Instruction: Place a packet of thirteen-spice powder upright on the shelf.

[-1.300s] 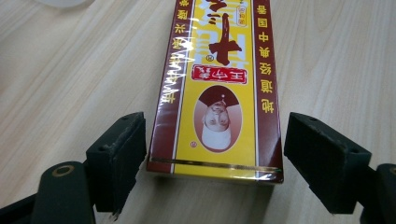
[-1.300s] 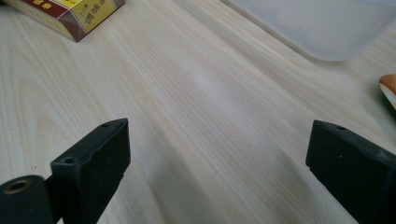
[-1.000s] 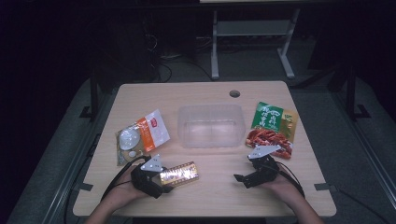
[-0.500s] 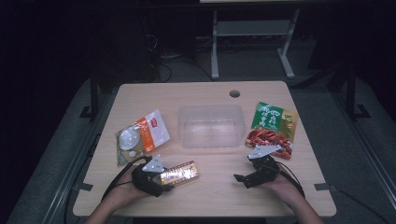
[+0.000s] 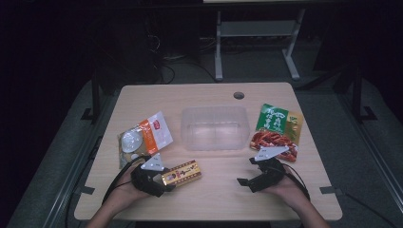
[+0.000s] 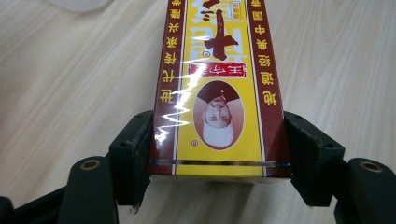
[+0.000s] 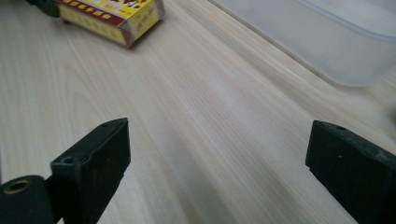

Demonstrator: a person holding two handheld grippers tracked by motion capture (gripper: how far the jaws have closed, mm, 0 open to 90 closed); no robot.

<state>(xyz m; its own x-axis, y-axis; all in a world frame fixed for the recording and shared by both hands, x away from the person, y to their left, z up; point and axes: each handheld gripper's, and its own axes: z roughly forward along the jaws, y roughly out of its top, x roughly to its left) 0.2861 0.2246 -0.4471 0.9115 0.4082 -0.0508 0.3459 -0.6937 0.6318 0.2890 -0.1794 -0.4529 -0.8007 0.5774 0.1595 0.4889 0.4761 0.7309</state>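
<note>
We see our left gripper at the near left of the wooden table, with the near end of a yellow and dark red box between its jaws. In the left gripper view the two black jaws sit flush against the long sides of the box, one on each side, so we read the left gripper as clenched on the box; its jaws have just been closing in around that box. The box lies flat on the table, its printed face up and its far end pointing away from the gripper toward the middle of the table, well short of the clear plastic container that stands at the centre. In the right gripper view the box appears at the top left with a corner of the clear plastic container at the top right. Our right gripper rests at the near right of the table, and its own view shows the jaws released and spread wide over bare wood, nothing between them. Just beyond the right gripper lies a green and red snack packet, flat on the table to the right of the container. To the left of the container, just beyond the left gripper, lies an orange and white pouch, tilted on the tabletop.
</note>
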